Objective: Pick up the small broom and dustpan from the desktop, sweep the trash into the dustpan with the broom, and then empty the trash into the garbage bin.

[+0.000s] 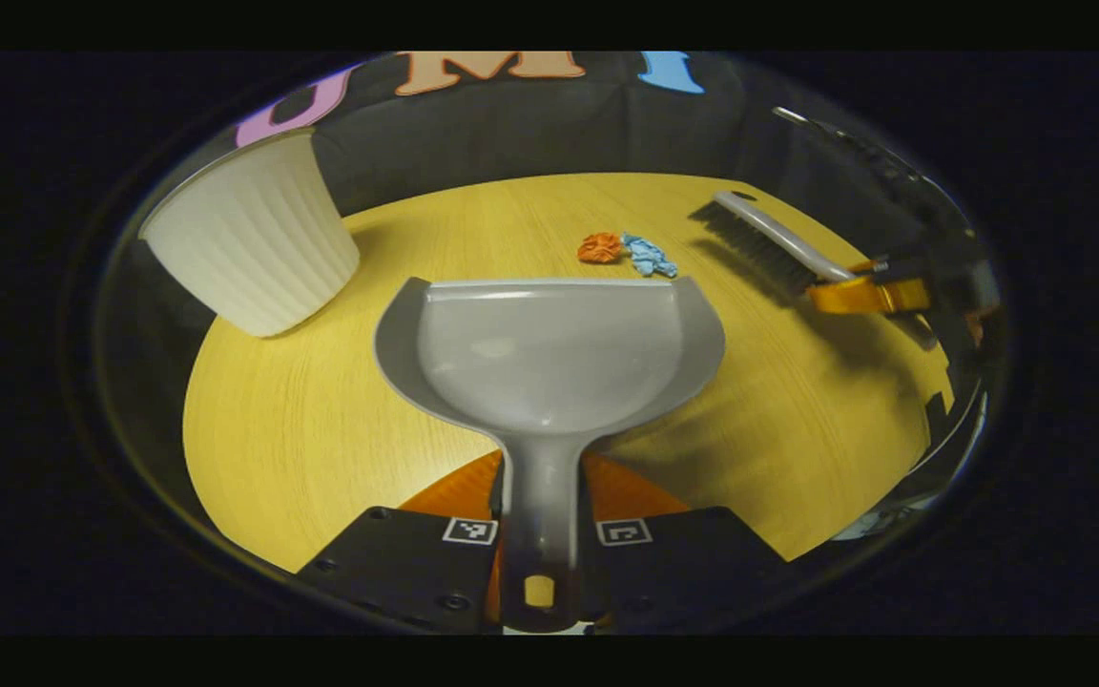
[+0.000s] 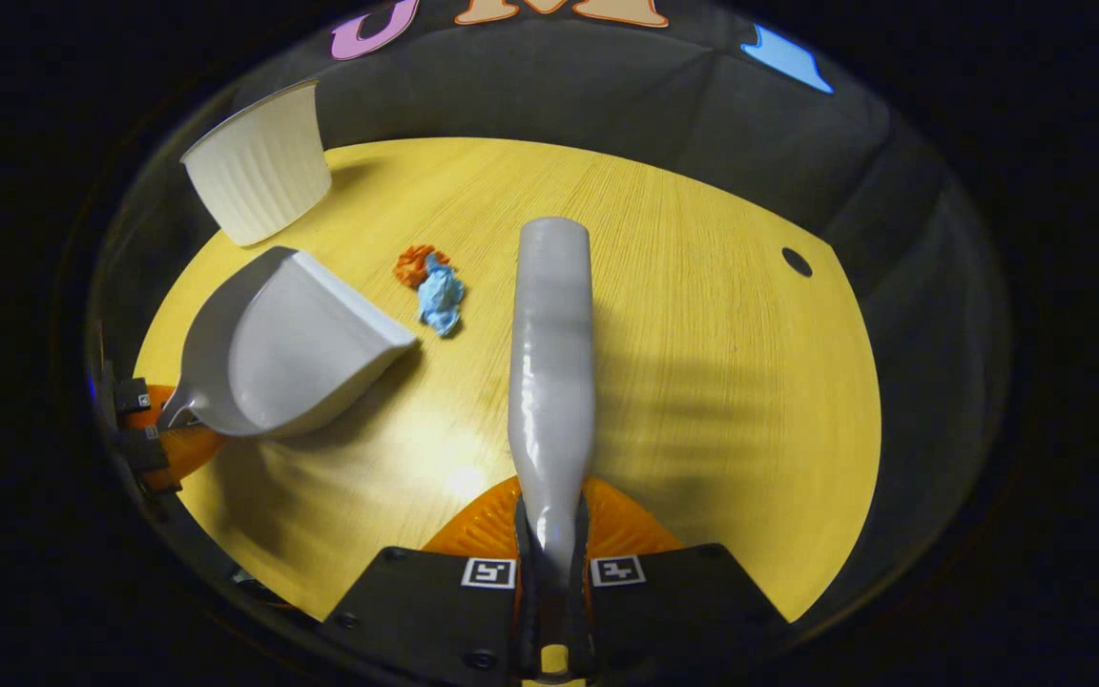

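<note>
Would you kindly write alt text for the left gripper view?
The left gripper holds a grey dustpan by its handle over a yellow table, its mouth facing orange and blue paper scraps. A white bin stands left; a brush approaches from the right.

We're looking at a staged recording booth rather than a lived-in room: black cloth (image 2: 607, 86) drapes all the way round as a wall, closing in a single yellow wood-grain desk (image 2: 702, 315) with a small cable hole (image 2: 797, 261) near its far edge. A white ribbed bin (image 1: 249, 243) stands right on the desktop, like a prop.
</note>
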`<state>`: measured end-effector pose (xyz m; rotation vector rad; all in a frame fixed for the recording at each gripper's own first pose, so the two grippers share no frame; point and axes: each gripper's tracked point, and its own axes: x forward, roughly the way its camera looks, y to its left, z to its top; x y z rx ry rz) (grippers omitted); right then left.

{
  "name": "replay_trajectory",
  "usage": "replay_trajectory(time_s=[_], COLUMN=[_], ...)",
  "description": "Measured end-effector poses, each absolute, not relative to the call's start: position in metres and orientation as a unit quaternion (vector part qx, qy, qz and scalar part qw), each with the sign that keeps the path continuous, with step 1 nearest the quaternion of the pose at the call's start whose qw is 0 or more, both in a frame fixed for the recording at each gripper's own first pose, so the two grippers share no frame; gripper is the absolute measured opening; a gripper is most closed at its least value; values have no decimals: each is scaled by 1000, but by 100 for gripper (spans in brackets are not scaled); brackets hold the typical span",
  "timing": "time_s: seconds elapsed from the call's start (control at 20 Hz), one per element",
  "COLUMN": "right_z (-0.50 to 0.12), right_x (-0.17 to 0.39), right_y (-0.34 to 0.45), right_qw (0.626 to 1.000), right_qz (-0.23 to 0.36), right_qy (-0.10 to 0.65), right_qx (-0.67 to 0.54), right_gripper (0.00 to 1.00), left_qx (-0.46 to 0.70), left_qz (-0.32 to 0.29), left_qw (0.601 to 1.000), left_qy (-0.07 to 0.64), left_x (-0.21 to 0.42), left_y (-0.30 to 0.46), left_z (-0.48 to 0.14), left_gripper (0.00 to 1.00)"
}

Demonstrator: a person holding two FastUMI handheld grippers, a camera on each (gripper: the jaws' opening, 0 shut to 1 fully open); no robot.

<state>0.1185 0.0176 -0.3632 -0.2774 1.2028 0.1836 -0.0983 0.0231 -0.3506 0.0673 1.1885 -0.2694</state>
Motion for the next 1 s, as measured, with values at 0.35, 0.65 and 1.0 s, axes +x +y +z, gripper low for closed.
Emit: replay_trajectory(time_s=[0.35,0.65,1.0], right_z=[-383,-376,-355], right_x=[168,144,175], right_y=[52,105,105], right_qw=[768,679,740], right_qz=[133,307,317], right_qy=[596,610,562], right_qx=[-194,-268,-188], right_gripper=[14,14,14], left_qx=[32,41,36], left_qz=[-158,-182,-170], left_qw=[810,806,824], left_qy=[564,562,539], left_x=[-95,-89,-87], left_y=[24,23,24], left_z=[-355,-354,-353], left_gripper=[23,25,26])
